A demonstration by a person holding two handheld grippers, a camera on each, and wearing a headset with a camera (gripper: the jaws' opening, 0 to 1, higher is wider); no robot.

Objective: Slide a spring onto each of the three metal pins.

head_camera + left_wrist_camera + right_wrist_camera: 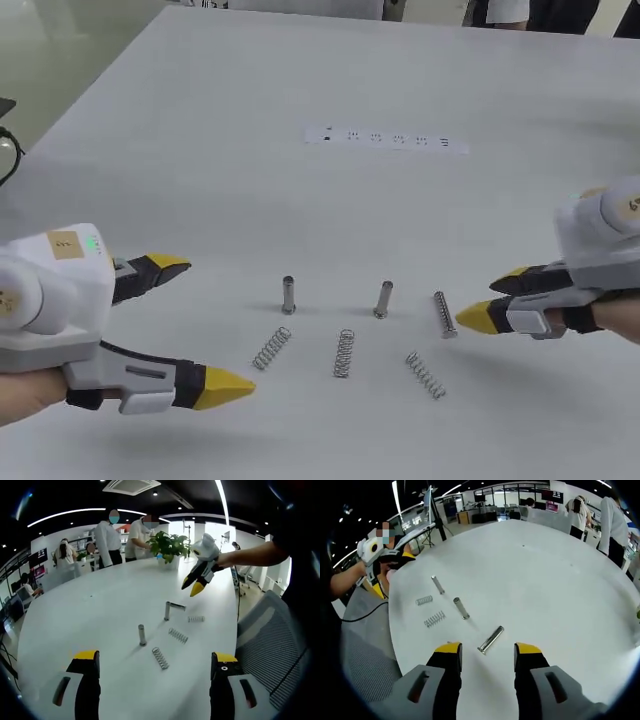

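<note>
Hovering my right gripper (487, 649), jaws apart, just beside what seems a toppled pin (490, 639), I judge grasping it comes before threading any spring (425, 374).

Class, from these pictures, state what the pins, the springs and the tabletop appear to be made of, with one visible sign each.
Pins: likely metal, perhaps steel, polished; grey with bright glints.
Springs: probably steel wire; thin silvery coils.
Tabletop: smooth pale-grey surface with soft sheen, perhaps laminate; core cannot be told.
</note>
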